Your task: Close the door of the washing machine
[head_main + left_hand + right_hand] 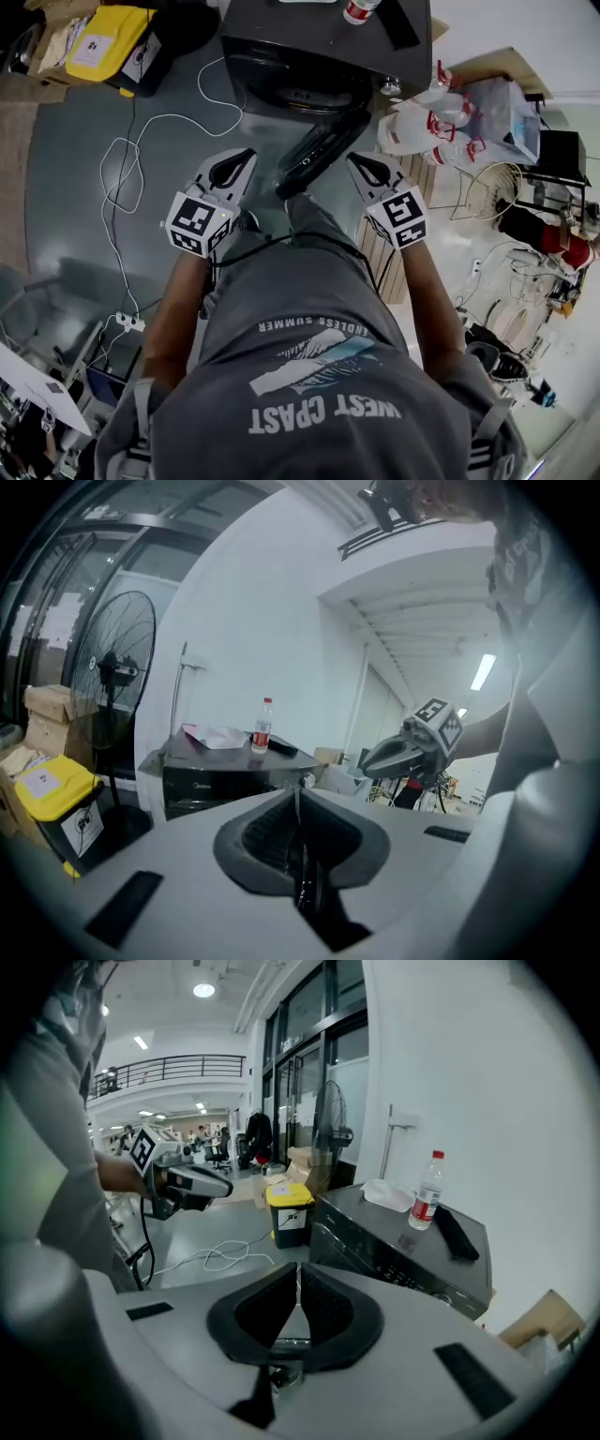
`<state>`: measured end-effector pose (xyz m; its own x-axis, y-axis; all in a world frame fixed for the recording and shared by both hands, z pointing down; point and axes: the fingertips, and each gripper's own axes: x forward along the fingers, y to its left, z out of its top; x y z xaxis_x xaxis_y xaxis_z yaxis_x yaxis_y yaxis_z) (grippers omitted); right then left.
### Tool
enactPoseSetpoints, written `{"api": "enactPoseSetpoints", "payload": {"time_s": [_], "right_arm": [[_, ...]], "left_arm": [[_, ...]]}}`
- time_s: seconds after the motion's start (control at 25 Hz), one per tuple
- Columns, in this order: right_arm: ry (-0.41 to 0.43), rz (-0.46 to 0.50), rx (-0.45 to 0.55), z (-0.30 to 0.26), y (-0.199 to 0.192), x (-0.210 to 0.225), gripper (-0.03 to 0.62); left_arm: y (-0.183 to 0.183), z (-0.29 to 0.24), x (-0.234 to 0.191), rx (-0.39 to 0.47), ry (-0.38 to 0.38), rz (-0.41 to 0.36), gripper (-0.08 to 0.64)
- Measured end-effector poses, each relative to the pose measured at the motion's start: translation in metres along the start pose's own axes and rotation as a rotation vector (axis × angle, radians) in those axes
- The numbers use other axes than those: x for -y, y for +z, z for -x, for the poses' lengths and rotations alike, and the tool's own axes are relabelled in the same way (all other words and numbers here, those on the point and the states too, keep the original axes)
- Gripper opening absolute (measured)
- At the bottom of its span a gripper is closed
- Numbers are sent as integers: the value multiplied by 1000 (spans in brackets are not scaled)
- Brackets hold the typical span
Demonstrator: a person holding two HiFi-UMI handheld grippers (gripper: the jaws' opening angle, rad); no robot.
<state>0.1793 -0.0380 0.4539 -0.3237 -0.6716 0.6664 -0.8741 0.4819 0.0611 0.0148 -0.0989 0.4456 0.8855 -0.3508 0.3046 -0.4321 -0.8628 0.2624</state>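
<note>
The dark washing machine (323, 56) stands on the floor ahead of me, with a water bottle (359, 9) on its top. Its round door (322, 150) hangs open toward me, between my two grippers. My left gripper (247, 155) is shut and empty, just left of the door's edge and apart from it. My right gripper (354, 160) is shut and empty, just right of the door. In the left gripper view the machine (216, 775) lies beyond the closed jaws, with the right gripper (412, 747) beside it. The right gripper view shows the machine (403, 1241) and the left gripper (183, 1180).
A yellow bin (112, 42) sits left of the machine, and a white cable (131, 159) runs over the floor to a power strip (129, 322). Plastic bags with bottles (450, 122) and a fan (492, 192) crowd the right. A standing fan (117, 667) is at the left.
</note>
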Motion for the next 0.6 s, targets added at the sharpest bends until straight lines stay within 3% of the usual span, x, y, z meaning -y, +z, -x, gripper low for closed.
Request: {"api": "enactPoseSetpoints", "payload": {"time_s": [0.32,0.6], "right_arm": [[208,205,-138,-57,-47,5,55],[393,472,-278,-85,-101,2,107]], "left_arm": [[-58,-58,4,-107,-18,36,29],[-119,-99,24,-217,-56,85,37]]}}
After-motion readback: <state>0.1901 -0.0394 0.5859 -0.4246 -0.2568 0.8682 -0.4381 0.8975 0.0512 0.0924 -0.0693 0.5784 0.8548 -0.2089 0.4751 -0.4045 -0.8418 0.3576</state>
